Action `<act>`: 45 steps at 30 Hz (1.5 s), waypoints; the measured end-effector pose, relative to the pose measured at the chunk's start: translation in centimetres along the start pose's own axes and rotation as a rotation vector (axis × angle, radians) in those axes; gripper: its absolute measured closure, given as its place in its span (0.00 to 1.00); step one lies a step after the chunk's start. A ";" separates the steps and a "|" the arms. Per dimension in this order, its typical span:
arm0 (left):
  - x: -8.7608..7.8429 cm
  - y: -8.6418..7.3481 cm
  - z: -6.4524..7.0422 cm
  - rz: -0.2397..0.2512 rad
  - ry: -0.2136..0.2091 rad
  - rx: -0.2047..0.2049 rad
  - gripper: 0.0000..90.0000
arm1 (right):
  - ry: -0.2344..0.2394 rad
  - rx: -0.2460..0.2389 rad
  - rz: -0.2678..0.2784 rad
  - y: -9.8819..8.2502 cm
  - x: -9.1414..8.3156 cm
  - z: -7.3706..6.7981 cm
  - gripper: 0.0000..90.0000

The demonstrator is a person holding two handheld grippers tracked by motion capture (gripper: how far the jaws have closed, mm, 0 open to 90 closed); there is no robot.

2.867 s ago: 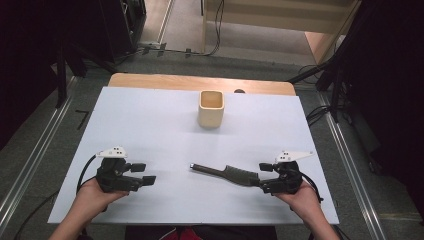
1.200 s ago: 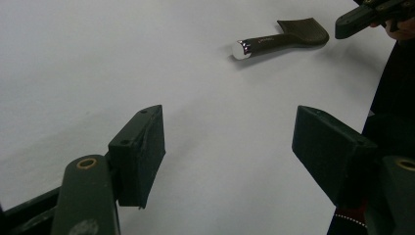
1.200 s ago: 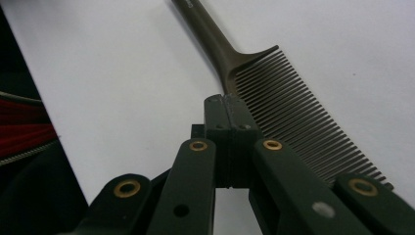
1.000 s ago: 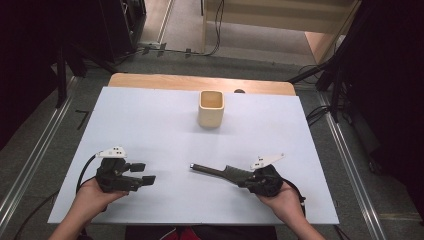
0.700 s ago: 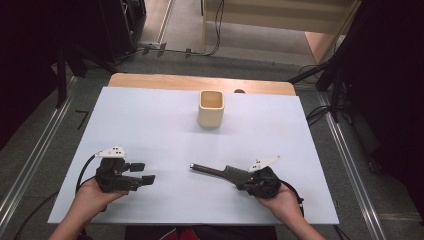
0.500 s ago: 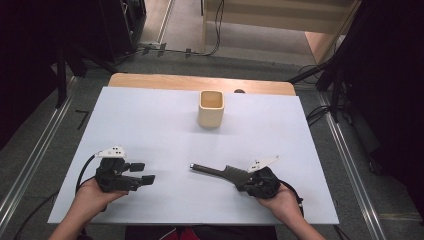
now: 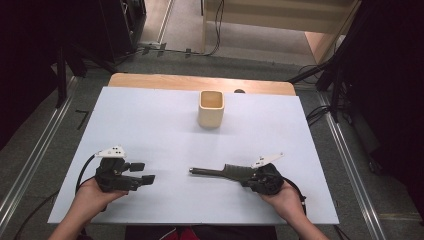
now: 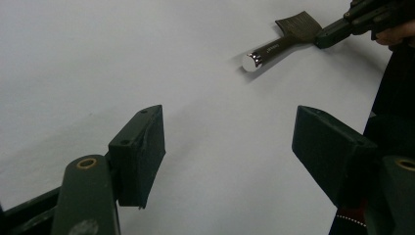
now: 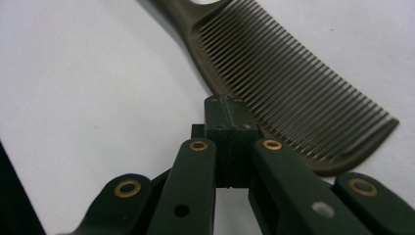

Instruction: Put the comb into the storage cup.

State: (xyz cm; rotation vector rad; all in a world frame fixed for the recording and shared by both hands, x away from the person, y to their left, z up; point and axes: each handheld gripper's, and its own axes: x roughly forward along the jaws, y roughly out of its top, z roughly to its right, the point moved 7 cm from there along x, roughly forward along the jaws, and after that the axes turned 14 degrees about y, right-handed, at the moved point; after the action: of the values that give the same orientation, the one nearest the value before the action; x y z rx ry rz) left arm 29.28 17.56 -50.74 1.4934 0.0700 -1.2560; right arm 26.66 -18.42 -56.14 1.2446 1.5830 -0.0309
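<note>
White table (image 7: 150, 120); right tool (image 9: 227, 110) pinches comb (image 9: 293, 93) spine, left tool (image 8: 227, 147) spread, teeth seen close-up.

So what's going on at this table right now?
A person holds a gripper in each hand over a white table. The right gripper, jaws shut, rests against the spine of a dark comb lying flat. The left gripper hangs open above bare table. A beige cup stands farther back.

Bright, even light on the table, dark surroundings; close-ups seem slightly soft.
</note>
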 end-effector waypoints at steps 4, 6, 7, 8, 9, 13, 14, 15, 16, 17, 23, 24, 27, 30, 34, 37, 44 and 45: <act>0.0 0.0 0.0 -0.001 -0.001 0.002 0.32 | -0.006 0.010 0.005 0.1 -0.1 0.4 0.97; 0.0 0.0 0.0 0.000 -0.001 0.000 0.32 | -0.006 0.014 0.007 0.2 -0.1 0.7 0.97; 0.0 0.0 0.0 0.000 -0.001 0.000 0.32 | -0.008 0.018 0.007 0.3 -0.1 0.7 0.97; 0.0 0.0 0.0 0.001 0.000 0.000 0.32 | -0.008 0.014 0.010 0.3 -0.1 0.8 0.97; 0.0 0.0 0.0 0.002 0.000 -0.002 0.32 | -0.009 0.023 0.013 0.3 -0.2 0.9 0.97; 0.0 0.0 0.0 0.002 0.000 -0.002 0.32 | -0.011 0.035 0.020 0.4 -0.3 1.2 0.97; 0.0 0.0 0.0 0.002 0.000 -0.002 0.32 | -0.015 0.041 0.024 0.5 -0.3 1.4 0.97; 0.0 0.0 0.0 0.003 -0.001 -0.002 0.32 | -0.018 0.045 0.027 0.6 -0.4 1.6 0.97; 0.0 0.0 0.0 0.003 -0.001 -0.002 0.32 | -0.018 0.045 0.027 0.6 -0.4 1.6 0.97; 0.0 0.0 0.0 0.003 -0.001 -0.002 0.32 | -0.020 0.053 0.029 0.7 -0.4 1.7 0.97; 0.0 0.0 0.0 0.003 0.000 -0.003 0.32 | -0.037 0.064 0.039 1.2 -0.5 2.6 0.97; 0.0 0.0 0.0 0.003 0.000 -0.003 0.32 | -0.040 0.069 0.041 1.2 -0.5 2.7 0.97; 0.0 0.0 0.0 0.003 0.000 -0.002 0.32 | -0.042 0.075 0.043 1.4 -0.5 2.9 0.97; -0.1 0.0 0.0 0.003 0.000 -0.001 0.32 | -0.048 0.089 0.056 1.9 -0.4 3.4 0.97; -0.1 0.0 0.0 0.004 0.001 -0.003 0.32 | -0.058 0.096 0.061 2.5 -0.2 3.8 0.97; -0.1 0.0 0.0 0.004 0.001 -0.004 0.32 | -0.058 0.102 0.066 2.9 -0.1 4.0 0.97; -0.1 0.0 -0.1 0.003 0.003 -0.004 0.32 | -0.067 0.107 0.074 3.8 0.3 4.5 0.97; -0.1 0.0 -0.1 0.004 0.003 -0.003 0.32 | -0.072 0.111 0.074 4.1 0.5 4.6 0.97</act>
State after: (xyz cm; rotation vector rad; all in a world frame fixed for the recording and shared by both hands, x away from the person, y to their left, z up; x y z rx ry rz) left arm 29.30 17.65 -50.66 1.4922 0.0714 -1.2499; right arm 32.85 -18.88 -56.21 1.3723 1.4893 -0.1166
